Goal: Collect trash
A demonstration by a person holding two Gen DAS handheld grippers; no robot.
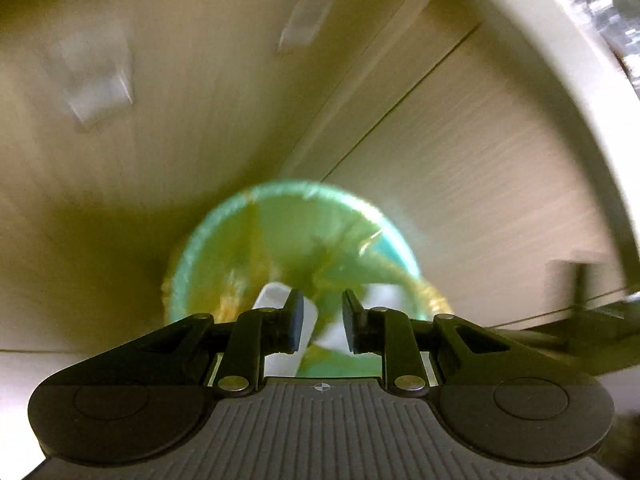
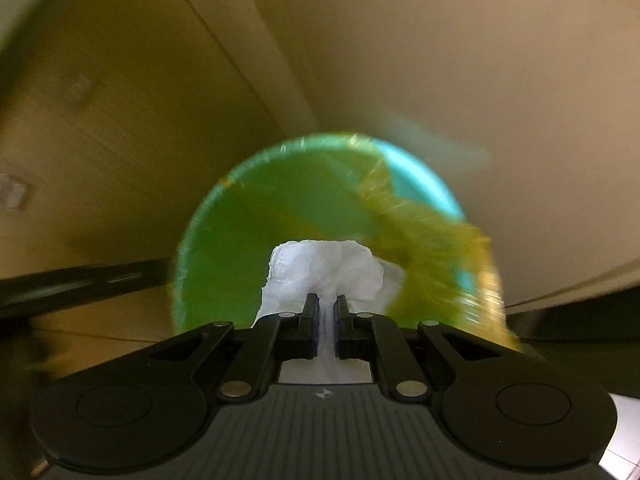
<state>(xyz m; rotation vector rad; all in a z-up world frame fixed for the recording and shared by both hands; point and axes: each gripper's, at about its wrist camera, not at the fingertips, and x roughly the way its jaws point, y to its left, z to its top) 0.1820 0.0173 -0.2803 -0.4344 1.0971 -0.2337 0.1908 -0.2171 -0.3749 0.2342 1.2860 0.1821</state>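
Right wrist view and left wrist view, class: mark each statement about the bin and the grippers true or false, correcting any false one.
1. The right gripper pinches a crumpled white tissue. True.
2. The round turquoise bin has a red liner. False: its plastic liner is yellow-green.
3. The left gripper is clamped shut. False: its jaws stand apart.
4. White trash shows beyond the left gripper, over the bin. True.
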